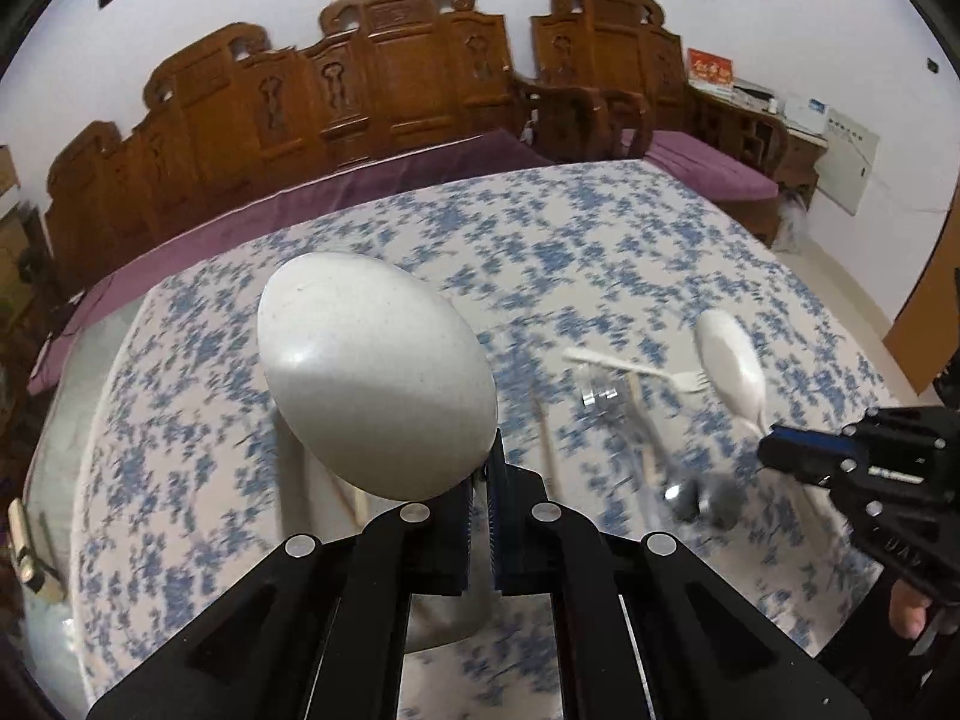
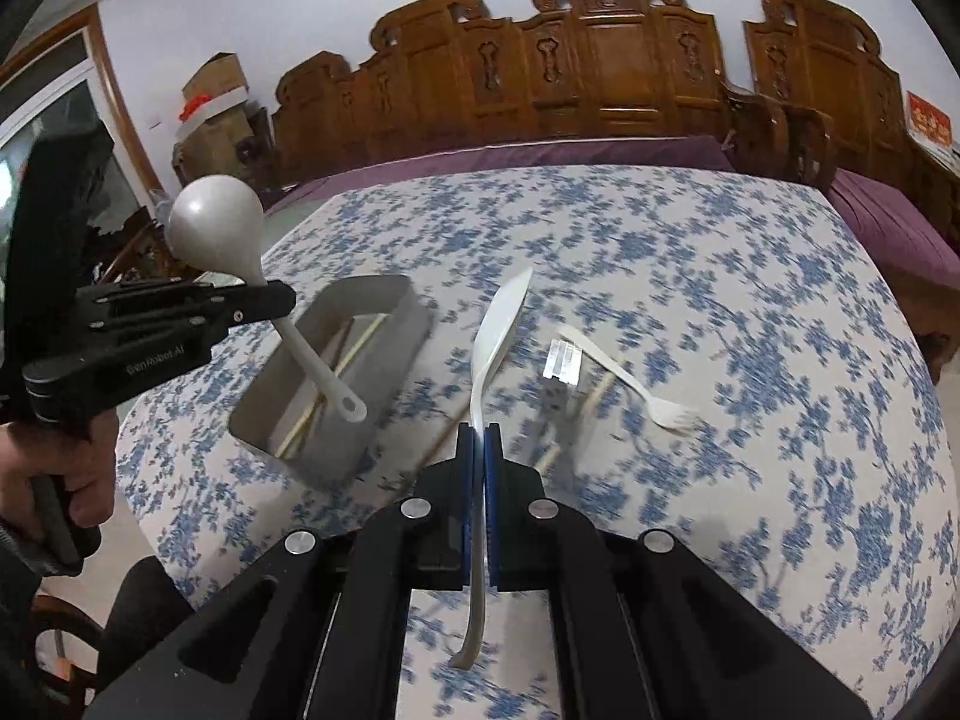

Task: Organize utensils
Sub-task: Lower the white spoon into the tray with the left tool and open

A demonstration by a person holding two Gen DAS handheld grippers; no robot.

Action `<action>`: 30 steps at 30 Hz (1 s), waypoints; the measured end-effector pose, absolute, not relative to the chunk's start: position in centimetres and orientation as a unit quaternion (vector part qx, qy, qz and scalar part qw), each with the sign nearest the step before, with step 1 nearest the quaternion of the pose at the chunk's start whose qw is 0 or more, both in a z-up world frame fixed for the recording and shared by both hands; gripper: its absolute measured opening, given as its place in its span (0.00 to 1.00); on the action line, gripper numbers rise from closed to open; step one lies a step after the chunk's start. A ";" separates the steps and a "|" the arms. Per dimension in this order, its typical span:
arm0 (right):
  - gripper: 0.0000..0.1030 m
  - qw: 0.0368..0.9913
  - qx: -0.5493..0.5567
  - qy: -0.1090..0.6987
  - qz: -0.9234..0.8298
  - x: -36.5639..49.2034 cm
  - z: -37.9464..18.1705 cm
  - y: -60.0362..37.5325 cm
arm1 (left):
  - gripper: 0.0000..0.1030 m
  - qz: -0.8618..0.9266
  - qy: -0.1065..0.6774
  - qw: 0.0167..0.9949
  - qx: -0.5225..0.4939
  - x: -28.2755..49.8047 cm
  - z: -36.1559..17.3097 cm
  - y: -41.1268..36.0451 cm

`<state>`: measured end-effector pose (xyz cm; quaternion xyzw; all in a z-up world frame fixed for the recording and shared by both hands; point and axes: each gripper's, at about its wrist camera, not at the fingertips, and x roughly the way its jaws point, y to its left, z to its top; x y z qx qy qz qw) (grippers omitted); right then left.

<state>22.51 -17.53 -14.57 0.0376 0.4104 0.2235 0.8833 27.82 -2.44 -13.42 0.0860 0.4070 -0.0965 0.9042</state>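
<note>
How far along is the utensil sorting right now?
Done: chopsticks lie in the metal box. In hand: the left tool grips a ladle, the right tool a white spoon. Left: the fork and other blurred pieces on the tablecloth.

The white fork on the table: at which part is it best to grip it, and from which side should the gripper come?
Probably grip the white fork at mid-handle, coming from above with the jaws across it. It lies flat on the tablecloth, and the handle is its long narrow part, clear of the tines.
</note>
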 end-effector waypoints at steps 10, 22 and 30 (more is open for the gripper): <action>0.04 0.879 0.022 0.408 0.247 22.7 -13.7 -12.9 | 0.03 -0.060 0.424 0.899 0.086 27.3 -14.1 2.7; 0.04 0.875 0.013 0.416 0.248 22.7 -14.2 -11.4 | 0.03 -0.052 0.476 0.872 0.098 28.8 -18.4 4.0; 0.04 0.873 0.009 0.423 0.244 22.9 -14.9 -11.5 | 0.04 -0.062 0.489 0.866 0.086 30.3 -20.6 3.3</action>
